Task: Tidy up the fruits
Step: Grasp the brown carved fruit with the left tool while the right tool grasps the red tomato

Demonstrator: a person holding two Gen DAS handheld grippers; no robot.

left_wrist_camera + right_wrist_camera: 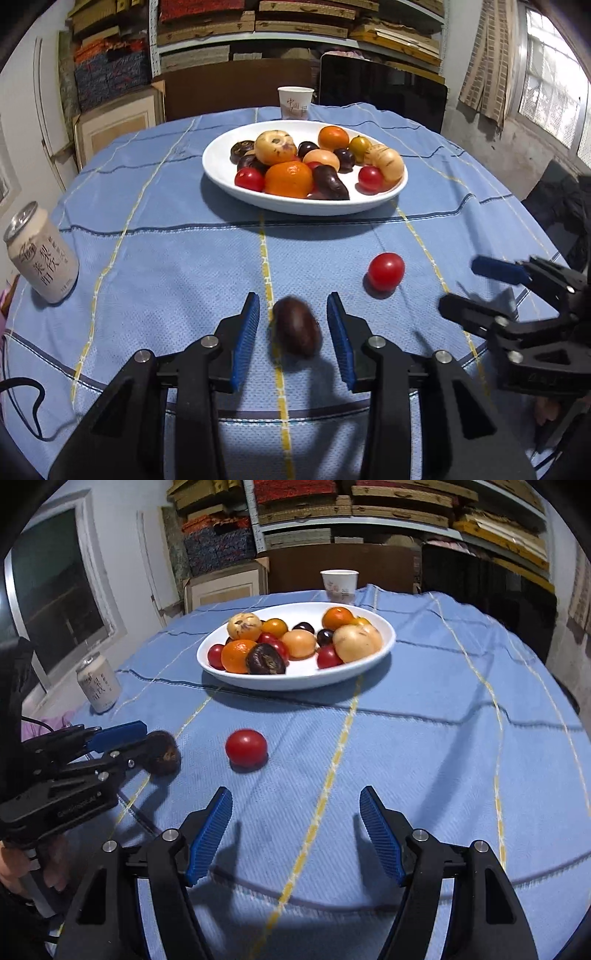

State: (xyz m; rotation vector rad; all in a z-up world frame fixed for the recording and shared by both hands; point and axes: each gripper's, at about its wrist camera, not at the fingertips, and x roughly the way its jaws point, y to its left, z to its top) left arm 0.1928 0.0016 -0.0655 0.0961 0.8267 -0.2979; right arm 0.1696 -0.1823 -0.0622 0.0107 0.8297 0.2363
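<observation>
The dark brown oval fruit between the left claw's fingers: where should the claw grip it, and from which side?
Grip the dark brown oval fruit across its narrow middle, coming in low from the near table edge as the left claw already does. Its long axis runs roughly along the fingers, so the blue pads would meet its broad flanks. The jaws are open, with a gap on each side. The red tomato lies clear to the right.

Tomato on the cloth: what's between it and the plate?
Only bare blue cloth lies between the tomato and the plate, clearest in the right wrist view.

A dark brown oval fruit (297,326) lies on the worktop; a red tomato (386,271) sits at its 2 o'clock, the full white plate (221,173) at 12.
</observation>
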